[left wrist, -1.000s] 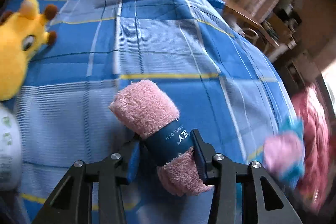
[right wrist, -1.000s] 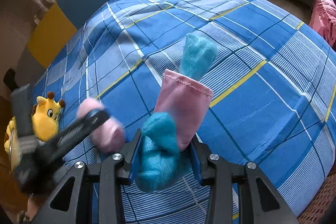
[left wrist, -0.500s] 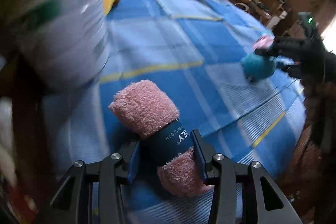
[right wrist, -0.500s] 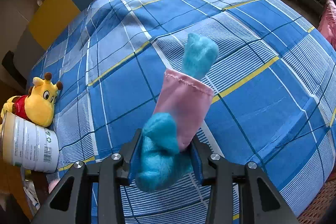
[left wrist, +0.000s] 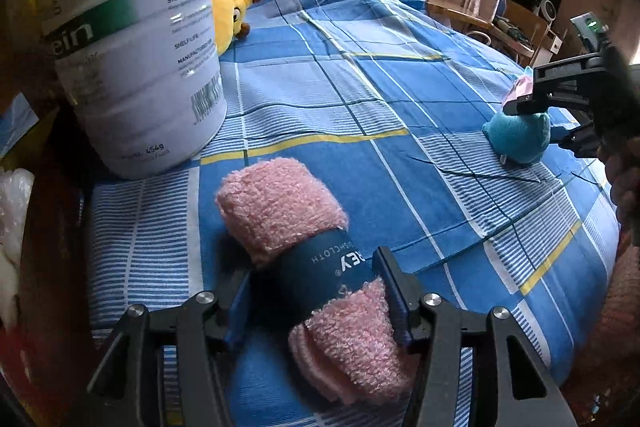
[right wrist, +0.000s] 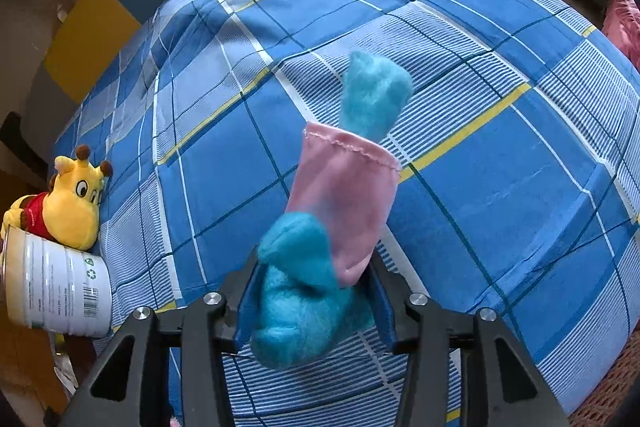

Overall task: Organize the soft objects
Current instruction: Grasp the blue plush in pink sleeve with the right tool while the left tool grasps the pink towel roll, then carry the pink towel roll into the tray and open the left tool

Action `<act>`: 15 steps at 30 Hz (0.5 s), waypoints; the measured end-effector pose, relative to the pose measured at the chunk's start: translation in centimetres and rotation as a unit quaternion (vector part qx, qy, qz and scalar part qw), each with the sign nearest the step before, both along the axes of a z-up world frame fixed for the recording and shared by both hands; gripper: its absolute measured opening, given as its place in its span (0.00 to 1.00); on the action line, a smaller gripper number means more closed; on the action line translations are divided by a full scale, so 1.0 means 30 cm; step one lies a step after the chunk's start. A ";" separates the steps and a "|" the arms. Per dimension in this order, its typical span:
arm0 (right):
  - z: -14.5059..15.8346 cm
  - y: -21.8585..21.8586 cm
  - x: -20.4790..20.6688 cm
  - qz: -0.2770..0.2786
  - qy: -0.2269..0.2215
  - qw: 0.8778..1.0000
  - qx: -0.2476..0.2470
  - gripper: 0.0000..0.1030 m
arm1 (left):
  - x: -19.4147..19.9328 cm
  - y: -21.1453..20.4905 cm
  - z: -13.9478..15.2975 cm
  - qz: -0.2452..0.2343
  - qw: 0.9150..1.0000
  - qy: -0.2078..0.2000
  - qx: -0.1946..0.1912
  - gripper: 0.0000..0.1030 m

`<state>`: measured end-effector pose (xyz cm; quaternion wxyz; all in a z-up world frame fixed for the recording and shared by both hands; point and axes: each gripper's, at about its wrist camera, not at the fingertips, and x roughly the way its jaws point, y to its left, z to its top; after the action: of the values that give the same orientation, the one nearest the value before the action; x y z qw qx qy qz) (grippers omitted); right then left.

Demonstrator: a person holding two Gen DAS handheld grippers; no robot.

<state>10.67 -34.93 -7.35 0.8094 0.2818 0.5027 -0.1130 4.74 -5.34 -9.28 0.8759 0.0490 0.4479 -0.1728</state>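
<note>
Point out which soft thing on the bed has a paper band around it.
The pink rolled washcloth, between the left gripper's fingers, has a dark blue band. The yellow plush and blue plush have none.

blue plaid bed (left wrist: pixel 400 99) bears giraffe (left wrist: pixel 228 11), can (left wrist: pixel 136 67), washcloth (left wrist: pixel 296 227).

A white tin can (left wrist: pixel 132 67) stands on the blue plaid bedspread (left wrist: pixel 360 115), a wooden desk (left wrist: pixel 472 19) beyond.
</note>
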 end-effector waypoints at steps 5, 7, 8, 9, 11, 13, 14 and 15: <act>0.001 0.001 -0.003 0.002 -0.001 1.000 -0.004 0.47 | -0.020 -0.008 -0.008 0.001 1.000 -0.025 0.007 0.55; 0.000 0.002 -0.003 0.002 0.001 1.000 -0.007 0.47 | -0.020 -0.006 -0.008 0.003 1.000 -0.030 0.005 0.53; -0.002 0.002 -0.002 0.003 0.003 1.000 -0.005 0.50 | -0.020 -0.005 -0.009 0.003 1.000 -0.030 0.004 0.52; -0.006 0.003 0.000 0.004 0.006 1.000 -0.002 0.52 | -0.020 -0.004 -0.008 0.003 0.999 -0.031 0.004 0.52; -0.008 0.003 0.000 0.005 0.007 1.000 0.000 0.52 | -0.023 -0.002 -0.007 0.005 0.999 -0.034 0.002 0.48; -0.006 0.002 -0.001 0.006 0.005 1.000 -0.002 0.52 | -0.031 0.004 0.002 0.010 0.999 -0.030 -0.005 0.43; -0.003 0.002 -0.002 0.005 0.003 1.000 -0.004 0.51 | -0.032 0.005 0.006 0.010 1.000 -0.028 -0.008 0.41; -0.001 0.005 -0.001 0.006 0.003 1.000 -0.007 0.50 | -0.033 0.005 0.009 0.010 1.000 -0.026 -0.010 0.41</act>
<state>10.65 -34.79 -7.38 0.8106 0.2730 0.5058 -0.1118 3.74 -5.18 -9.02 0.8893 0.0406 0.4238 -0.1673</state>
